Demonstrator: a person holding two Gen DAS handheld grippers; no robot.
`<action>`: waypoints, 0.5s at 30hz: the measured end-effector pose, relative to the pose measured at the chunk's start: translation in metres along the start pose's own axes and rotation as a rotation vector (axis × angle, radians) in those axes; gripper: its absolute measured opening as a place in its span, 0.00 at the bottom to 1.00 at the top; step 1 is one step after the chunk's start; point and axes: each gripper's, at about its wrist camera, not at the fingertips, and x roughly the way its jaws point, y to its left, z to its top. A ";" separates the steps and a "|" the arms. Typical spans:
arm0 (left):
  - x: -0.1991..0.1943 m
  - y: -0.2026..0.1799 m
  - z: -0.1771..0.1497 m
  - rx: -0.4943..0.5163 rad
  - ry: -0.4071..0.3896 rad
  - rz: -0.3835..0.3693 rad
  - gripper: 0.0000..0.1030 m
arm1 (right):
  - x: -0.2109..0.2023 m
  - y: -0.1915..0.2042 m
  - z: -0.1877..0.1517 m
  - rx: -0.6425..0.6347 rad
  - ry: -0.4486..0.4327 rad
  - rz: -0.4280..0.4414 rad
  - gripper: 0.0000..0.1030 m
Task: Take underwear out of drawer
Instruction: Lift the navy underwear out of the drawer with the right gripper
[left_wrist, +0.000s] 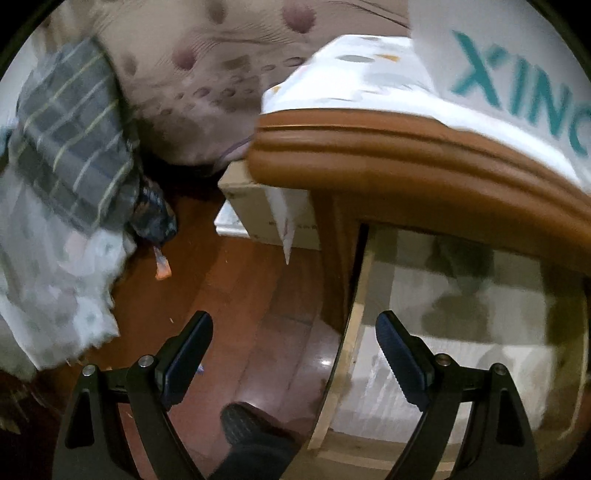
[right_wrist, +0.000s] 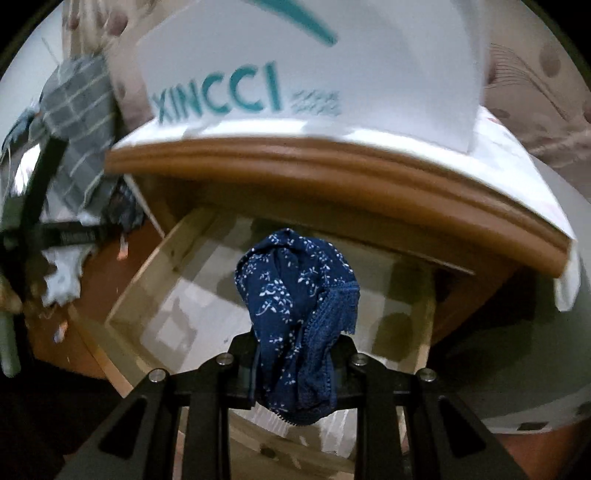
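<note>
Tilting downward, right gripper (right_wrist: 295, 354) clutching underwear (right_wrist: 295, 295)

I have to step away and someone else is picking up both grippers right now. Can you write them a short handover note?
Right gripper: shut on the dark blue floral underwear, which hangs bunched above the open drawer.
Left gripper: open, holding nothing, over the drawer's left edge and the wooden floor.
Drawer: pulled out under the brown tabletop; the part in view looks bare, only a pale lining showing.
Done: underwear gripped and lifted out of the drawer.
Left: carry it clear and set it down. Whether the drawer should then be closed, I cannot tell.
</note>
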 end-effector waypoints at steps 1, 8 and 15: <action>-0.001 -0.007 -0.002 0.034 -0.008 0.021 0.85 | -0.004 -0.003 0.001 0.014 -0.022 0.002 0.25; -0.009 -0.059 -0.020 0.285 -0.108 0.135 0.86 | -0.042 -0.036 0.000 0.134 -0.169 -0.006 0.25; -0.017 -0.119 -0.060 0.669 -0.348 0.401 0.86 | -0.067 -0.069 0.002 0.225 -0.237 -0.001 0.25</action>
